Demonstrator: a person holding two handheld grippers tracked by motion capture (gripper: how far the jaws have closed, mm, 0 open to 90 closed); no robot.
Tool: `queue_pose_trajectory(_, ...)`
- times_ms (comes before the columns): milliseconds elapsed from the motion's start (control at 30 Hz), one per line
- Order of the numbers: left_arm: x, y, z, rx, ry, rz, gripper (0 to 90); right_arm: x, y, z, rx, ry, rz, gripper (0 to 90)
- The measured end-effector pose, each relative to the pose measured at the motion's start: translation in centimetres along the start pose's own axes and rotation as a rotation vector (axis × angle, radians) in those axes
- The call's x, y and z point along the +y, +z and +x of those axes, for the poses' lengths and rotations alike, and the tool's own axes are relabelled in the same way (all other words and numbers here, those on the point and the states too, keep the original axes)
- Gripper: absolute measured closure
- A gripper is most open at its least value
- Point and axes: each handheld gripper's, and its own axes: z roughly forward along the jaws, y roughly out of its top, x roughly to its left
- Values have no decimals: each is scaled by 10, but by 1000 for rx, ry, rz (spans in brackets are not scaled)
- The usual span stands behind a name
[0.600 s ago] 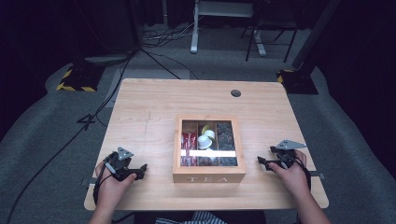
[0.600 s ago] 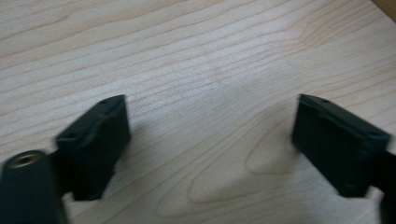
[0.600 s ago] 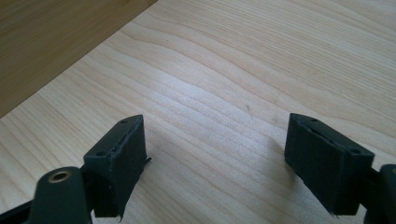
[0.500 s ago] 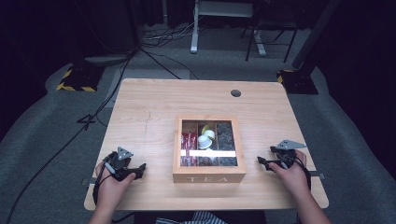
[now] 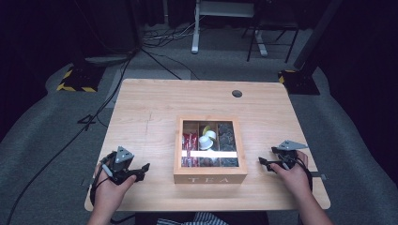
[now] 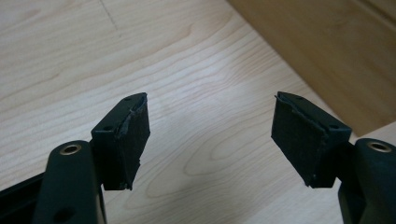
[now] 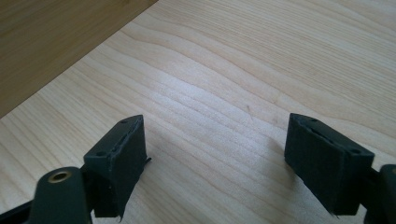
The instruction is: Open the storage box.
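My left hand-held gripper (image 5: pixel 141 169) sits left of the tea box (image 5: pixel 210 149), jaws spread with nothing between them, bare wood below. My right hand-held gripper (image 5: pixel 264 162) sits right of the box, jaws also spread and holding nothing. The box rests near the middle of the tabletop (image 5: pixel 150 108), toward my edge. From above I see through its glass lid to red packets (image 5: pixel 189 140), a white and yellow item (image 5: pixel 206 139) and dark contents at the right. The gripper views instead give me the box's plain wooden side wall close up. Beyond the box, grey carpet (image 5: pixel 47 140), trailing cables and desk legs fade into a dark room.
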Motion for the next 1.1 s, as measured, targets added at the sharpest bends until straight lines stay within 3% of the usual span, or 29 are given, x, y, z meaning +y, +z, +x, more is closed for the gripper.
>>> queue_pose_trajectory(167, 9, -12, -20, -47, 23, -52, 292, 0, 0, 0, 0, 0, 0, 211)
queue_pose_trajectory(267, 11, -12, -29, -66, 41, -51, 298, 0, 0, 0, 0, 0, 0, 211)
queue_pose_trajectory(333, 15, -12, -41, -88, 79, -49, 303, 0, 0, 0, 0, 0, 0, 211)
queue_pose_trajectory(567, 19, -14, -65, -163, 100, -78, 316, 0, 0, 0, 0, 0, 0, 211)
queue_pose_trajectory(800, 19, -11, -80, -210, 159, -85, 331, 0, 0, 0, 0, 0, 0, 211)
queue_pose_trajectory(867, 18, -7, -84, -255, 175, -100, 362, 0, 0, 0, 0, 0, 0, 211)
queue_pose_trajectory(1000, 15, -1, -87, -272, 176, -104, 377, 0, 0, 0, 0, 0, 0, 211)
queue_pose_trajectory(1100, 12, 4, -90, -287, 181, -100, 440, 0, 0, 0, 0, 0, 0, 210)
